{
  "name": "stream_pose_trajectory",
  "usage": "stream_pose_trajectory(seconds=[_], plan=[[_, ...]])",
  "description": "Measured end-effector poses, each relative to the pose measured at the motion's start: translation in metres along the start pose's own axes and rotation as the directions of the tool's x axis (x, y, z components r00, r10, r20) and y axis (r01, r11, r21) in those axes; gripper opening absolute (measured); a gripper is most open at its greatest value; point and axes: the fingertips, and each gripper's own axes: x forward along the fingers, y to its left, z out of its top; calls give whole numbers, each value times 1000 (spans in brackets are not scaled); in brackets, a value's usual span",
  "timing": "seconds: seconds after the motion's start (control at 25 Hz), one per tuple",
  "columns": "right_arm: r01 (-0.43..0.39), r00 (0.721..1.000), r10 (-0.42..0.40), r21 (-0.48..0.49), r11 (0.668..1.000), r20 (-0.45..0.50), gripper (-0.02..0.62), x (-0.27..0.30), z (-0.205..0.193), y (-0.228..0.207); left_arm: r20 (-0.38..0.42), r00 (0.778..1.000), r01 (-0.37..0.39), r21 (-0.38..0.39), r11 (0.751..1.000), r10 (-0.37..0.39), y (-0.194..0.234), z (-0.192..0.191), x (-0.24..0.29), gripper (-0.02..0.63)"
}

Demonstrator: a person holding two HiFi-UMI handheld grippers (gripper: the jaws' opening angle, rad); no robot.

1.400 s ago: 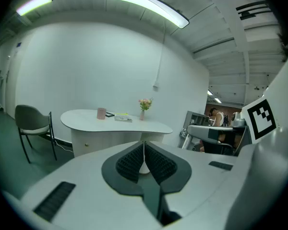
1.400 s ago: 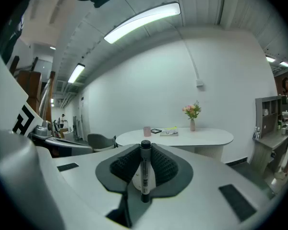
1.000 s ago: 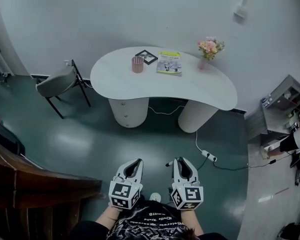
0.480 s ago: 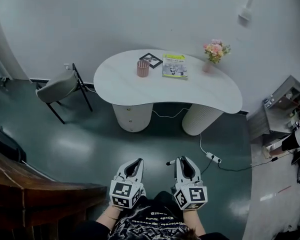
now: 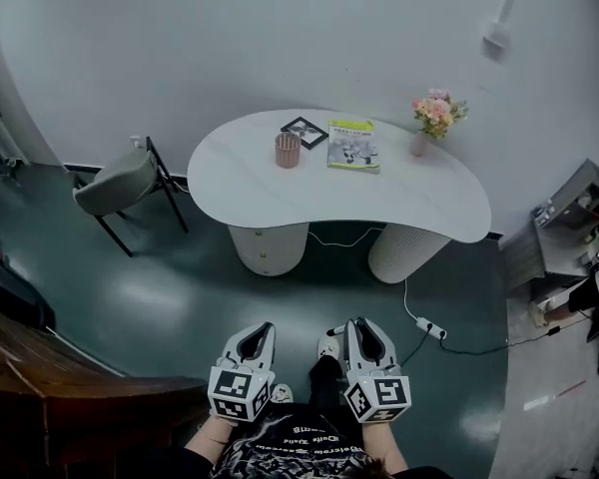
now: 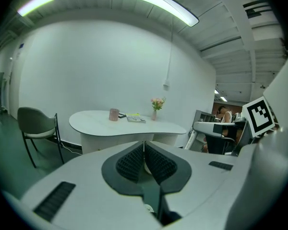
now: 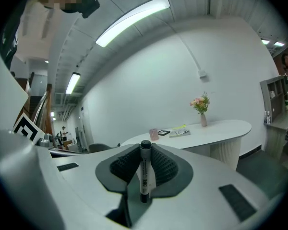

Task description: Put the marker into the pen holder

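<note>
Left hand-held gripper (image 5: 258,335): clenched, empty. Pen holder (image 5: 288,150): upright near far left edge of bench (image 5: 280,208), well apart from both. Right hand-held gripper (image 5: 357,327): grasping marker (image 7: 144,171) across barrel, dark end above pads. Risk: narrow pinch, so may pivot or slip on approach; tilted tip could catch rim, topple holder.

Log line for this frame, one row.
right gripper: shut on marker | left gripper: shut, empty | pen holder: upright on table, across the floor from both grippers | marker: not yet in holder
</note>
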Motion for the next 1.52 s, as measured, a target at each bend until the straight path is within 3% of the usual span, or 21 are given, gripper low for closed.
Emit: stream_pose_trajectory(seconds=[0.12, 0.52, 1.12, 1.52], plan=[[-14, 1000, 14, -6, 1000, -3, 92, 24, 9, -20, -21, 999, -36, -9, 999, 36, 2, 3, 20, 28], [-86, 996, 85, -26, 996, -30, 92, 106, 42, -80, -37, 999, -24, -51, 998, 22, -14, 34, 106, 28], [-288, 958, 284, -128, 949, -49, 92, 193, 81, -133, 12, 986, -165, -104, 981, 167, -18, 75, 215, 28], [-293, 954, 282, -125, 948, -100, 92, 217, 78, -163, -8, 975, -221, -126, 967, 222, -16, 75, 243, 28]])
